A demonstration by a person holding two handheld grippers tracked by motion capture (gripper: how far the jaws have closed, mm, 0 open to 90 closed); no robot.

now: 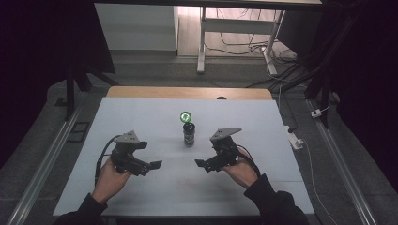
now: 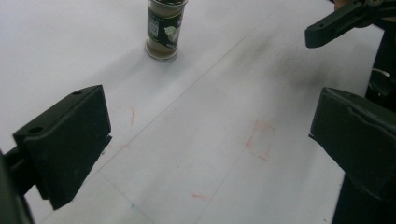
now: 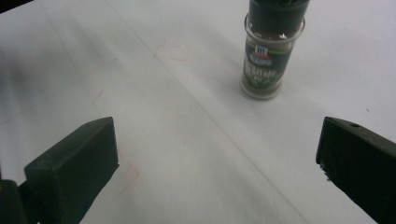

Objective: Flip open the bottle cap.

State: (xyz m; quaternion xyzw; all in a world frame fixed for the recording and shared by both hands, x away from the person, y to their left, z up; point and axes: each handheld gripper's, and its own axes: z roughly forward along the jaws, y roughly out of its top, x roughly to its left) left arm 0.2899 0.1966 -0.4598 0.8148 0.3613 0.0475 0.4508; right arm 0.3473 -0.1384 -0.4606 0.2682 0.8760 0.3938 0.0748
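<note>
— Both claws hang low over the counter, nearest us: left claw at seven o'clock, right claw at five, each spread wide and holding nothing.

— So nothing's been picked up?

— I'd say it's barely begun. The spice jar stands upright at the centre, well apart from both, untouched. Reaching and gripping are all left.

— And that green disc?

— Just past the jar at twelve; from overhead it looks like a lid, I can't be sure. The right gripper view gives the jar's label, and close up there are faint red marks on the counter.
</note>
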